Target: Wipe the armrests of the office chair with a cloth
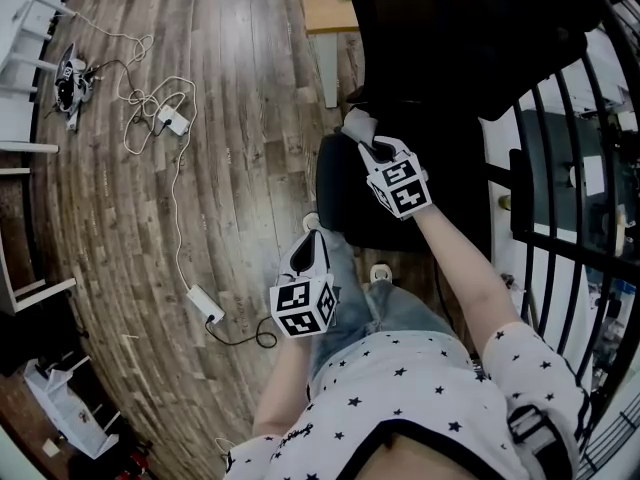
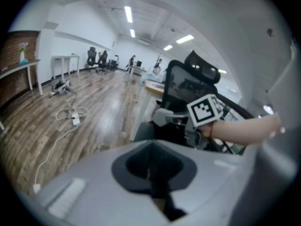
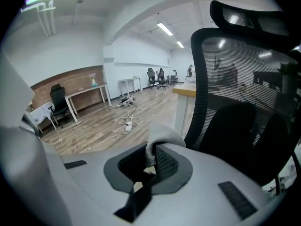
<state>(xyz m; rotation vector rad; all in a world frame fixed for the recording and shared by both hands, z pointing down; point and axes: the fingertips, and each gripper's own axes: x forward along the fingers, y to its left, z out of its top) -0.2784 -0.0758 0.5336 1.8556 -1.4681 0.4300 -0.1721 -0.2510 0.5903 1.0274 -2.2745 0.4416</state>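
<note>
A black mesh office chair (image 1: 430, 78) stands just in front of me; it shows again as the chair (image 2: 188, 81) in the left gripper view and fills the right of the right gripper view (image 3: 235, 88). My right gripper (image 1: 370, 140) is held over the chair's left side, shut on a grey cloth (image 1: 357, 123). In its own view the cloth (image 3: 160, 138) bunches up out of the right gripper (image 3: 150, 166). The armrest under the cloth is too dark to make out. My left gripper (image 1: 312, 240) hangs lower by my leg, shut and empty (image 2: 151, 173), apart from the chair.
White cables with an adapter (image 1: 165, 118) trail over the wooden floor to a power strip (image 1: 203, 303) at the left. A wooden desk (image 1: 325, 8) stands behind the chair. A black metal railing (image 1: 560, 218) runs close along the right. White furniture legs (image 1: 30, 38) stand far left.
</note>
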